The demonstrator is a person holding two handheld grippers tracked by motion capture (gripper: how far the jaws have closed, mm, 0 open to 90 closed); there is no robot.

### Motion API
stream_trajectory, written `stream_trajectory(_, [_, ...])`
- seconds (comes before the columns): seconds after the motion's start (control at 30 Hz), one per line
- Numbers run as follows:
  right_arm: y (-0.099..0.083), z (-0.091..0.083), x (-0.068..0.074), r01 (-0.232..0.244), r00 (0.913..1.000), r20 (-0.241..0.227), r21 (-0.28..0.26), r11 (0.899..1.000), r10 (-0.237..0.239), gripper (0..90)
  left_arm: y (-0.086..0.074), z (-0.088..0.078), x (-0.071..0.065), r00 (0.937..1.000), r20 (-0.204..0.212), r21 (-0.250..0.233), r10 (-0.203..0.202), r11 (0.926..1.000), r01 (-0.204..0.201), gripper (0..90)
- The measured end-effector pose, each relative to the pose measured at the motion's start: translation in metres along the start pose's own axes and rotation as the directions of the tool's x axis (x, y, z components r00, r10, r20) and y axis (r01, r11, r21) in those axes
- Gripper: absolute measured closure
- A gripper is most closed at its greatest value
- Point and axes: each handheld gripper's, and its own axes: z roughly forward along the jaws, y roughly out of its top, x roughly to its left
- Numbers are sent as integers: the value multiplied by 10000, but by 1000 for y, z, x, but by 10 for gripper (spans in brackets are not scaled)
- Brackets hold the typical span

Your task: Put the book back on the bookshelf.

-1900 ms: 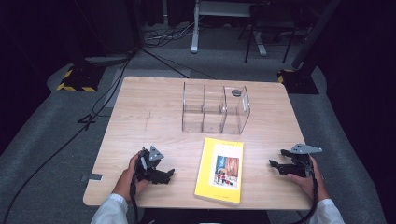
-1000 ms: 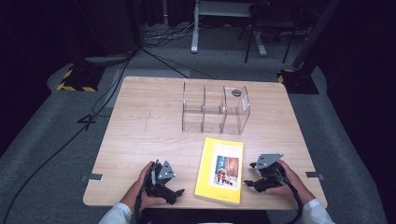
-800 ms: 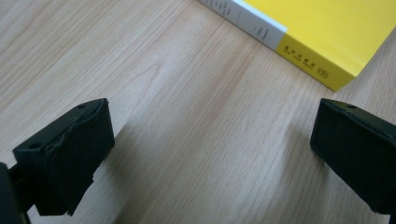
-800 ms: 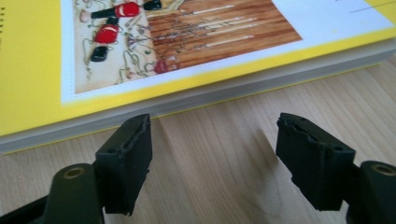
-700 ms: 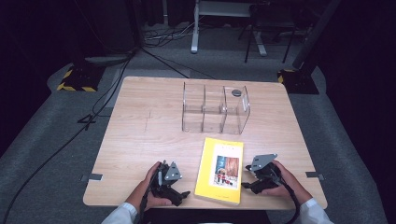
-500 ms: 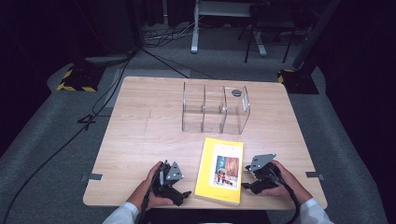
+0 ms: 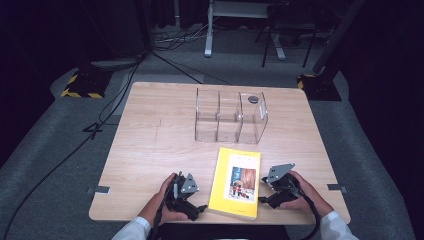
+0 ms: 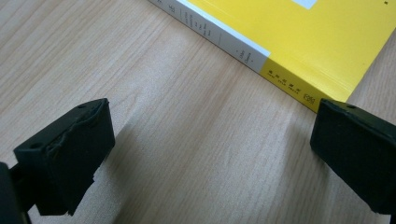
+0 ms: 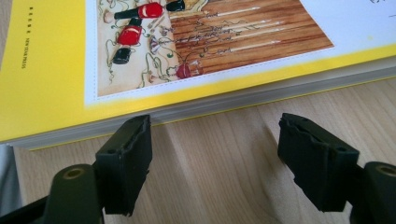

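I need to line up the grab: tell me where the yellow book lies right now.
In the high view the yellow book lies flat at the near edge of the table, between the left gripper and right gripper, in front of the clear organizer.

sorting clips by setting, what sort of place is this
Likely a lab or studio set up for recording: a lone wooden table on grey carpet, cables trailing over the dark floor, and hazard-striped stand bases around it.

Clear divided organizer [image 7: 231, 116] on table [image 7: 150, 145]
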Motion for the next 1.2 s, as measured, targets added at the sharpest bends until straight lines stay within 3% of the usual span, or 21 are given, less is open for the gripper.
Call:
stream_trajectory(0.3, [-7, -7, -4, -582, 9976, -422, -925, 9940, 544, 298, 0, 0, 0, 10000, 1, 0, -3, 10000, 3, 4])
stream_trajectory(0.43, [-6, -8, -2, -477, 9984, -341, -1018, 9937, 444, 310, 0, 0, -1, 10000, -39, -10, -19, 10000, 19, 6])
stream_trajectory(0.6, [-5, -7, 2, -227, 9996, -174, -687, 9974, 215, 322, -1, 0, -1, 10000, -76, -4, -49, 10000, 49, 7])
stream_trajectory(0.77, [-1, -4, 12, 471, 9989, -62, 82, 9989, -470, 322, -1, 0, -1, 10000, -78, -2, -51, 10000, 51, 7])
stream_trajectory(0.97, [4, -4, 14, 507, 9986, -169, 626, 9968, -497, 338, -1, 0, -1, 9999, -84, -4, -55, 10000, 55, 7])
stream_trajectory(1.07, [6, -7, 13, 638, 9978, 132, 1066, 9923, -656, 345, -1, 0, -1, 9999, -89, -2, -61, 10000, 61, 7])
stream_trajectory(1.2, [7, -3, 13, 486, 9986, -237, 900, 9948, -467, 331, -1, -1, -1, 9999, -89, 0, -59, 10000, 59, 7])
